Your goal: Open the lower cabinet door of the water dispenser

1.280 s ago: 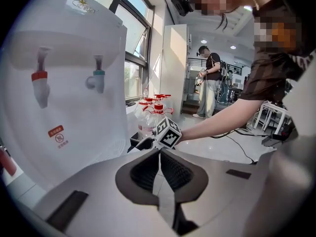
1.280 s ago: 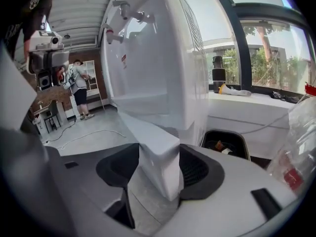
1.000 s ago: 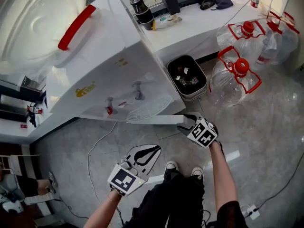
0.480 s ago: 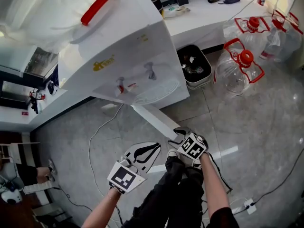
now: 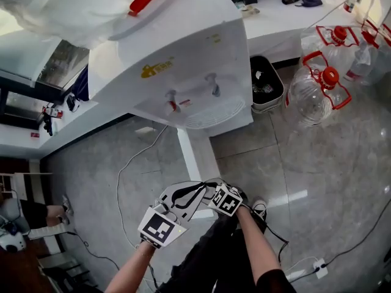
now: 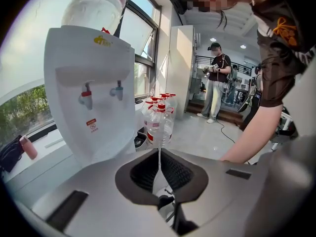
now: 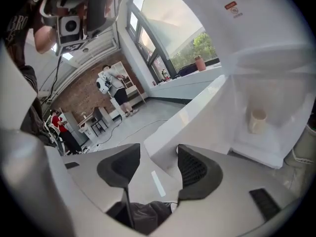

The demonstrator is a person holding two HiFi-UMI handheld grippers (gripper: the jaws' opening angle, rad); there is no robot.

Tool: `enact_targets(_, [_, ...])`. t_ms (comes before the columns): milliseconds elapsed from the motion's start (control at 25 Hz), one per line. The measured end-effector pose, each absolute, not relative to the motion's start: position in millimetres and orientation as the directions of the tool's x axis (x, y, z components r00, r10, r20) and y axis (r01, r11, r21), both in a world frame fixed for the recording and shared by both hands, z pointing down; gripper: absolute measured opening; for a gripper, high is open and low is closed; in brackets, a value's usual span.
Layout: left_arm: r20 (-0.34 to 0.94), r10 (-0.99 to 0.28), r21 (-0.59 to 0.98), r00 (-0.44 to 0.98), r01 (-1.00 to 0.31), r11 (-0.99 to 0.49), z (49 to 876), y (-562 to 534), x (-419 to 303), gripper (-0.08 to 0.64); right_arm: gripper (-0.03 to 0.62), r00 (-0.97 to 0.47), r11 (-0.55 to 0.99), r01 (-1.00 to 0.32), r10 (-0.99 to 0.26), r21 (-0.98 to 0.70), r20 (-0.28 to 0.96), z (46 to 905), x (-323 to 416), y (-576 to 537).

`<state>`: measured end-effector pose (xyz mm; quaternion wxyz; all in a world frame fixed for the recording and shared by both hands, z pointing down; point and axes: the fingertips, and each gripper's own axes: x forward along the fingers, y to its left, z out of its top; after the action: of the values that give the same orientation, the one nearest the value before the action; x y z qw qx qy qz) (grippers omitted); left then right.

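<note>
A white cable (image 5: 130, 163) trails over the grey tiled floor (image 5: 317, 182) at the left. Beside it stands the white water dispenser (image 5: 183, 54), with an upturned clear bottle (image 5: 67, 5) on top and a red tap (image 5: 171, 101) and a blue tap (image 5: 212, 85) on its front.

Below the taps, the lower cabinet door (image 5: 192, 157) stands swung out from the dispenser's base. It reaches toward the person, and its free edge is down by the two grippers.

The left hand-held gripper (image 6: 159, 151) hangs over the floor just left of that edge. Its jaws are closed together, with nothing between them.

Close on its right, the right hand-held gripper (image 7: 157, 152) has its jaws spread wide around the door's thick free edge. The white panel fills the gap between the two black pads, so this gripper is clamped on the door. Its view looks past the door into the opened compartment, where a pale cup (image 7: 256, 121) sits on the shelf.

Further right, a black bin (image 5: 276, 96) with rubbish inside stands against the dispenser's side. Beyond it, clear water bottles (image 5: 314, 96) with red caps and handles stand on the floor below a white table (image 5: 287, 20).
</note>
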<state>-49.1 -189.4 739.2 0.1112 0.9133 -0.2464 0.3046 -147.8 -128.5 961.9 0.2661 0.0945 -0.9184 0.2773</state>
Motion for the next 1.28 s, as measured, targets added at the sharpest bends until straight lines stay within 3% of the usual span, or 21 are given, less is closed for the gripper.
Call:
enact_targets(240, [0.609, -0.434, 0.031, 0.664, -0.566, -0.824, 732, -205, -74, 0.018, 0.250, -0.837, 0.829, -0.312, -0.010, -0.463, 0.546, 963, -162, -127])
enact_targets(600, [0.600, -0.467, 0.027, 0.649, -0.600, -0.800, 699, -213, -78, 0.018, 0.247, -0.847, 0.804, -0.380, -0.103, -0.458, 0.522, 913, -128, -143])
enact_targets(1280, [0.568, -0.535, 0.049, 0.626, -0.674, -0.737, 538, -184, -43, 0.018, 0.135, -0.794, 0.646, -0.607, -0.464, -0.463, 0.394, 636, 11, -166])
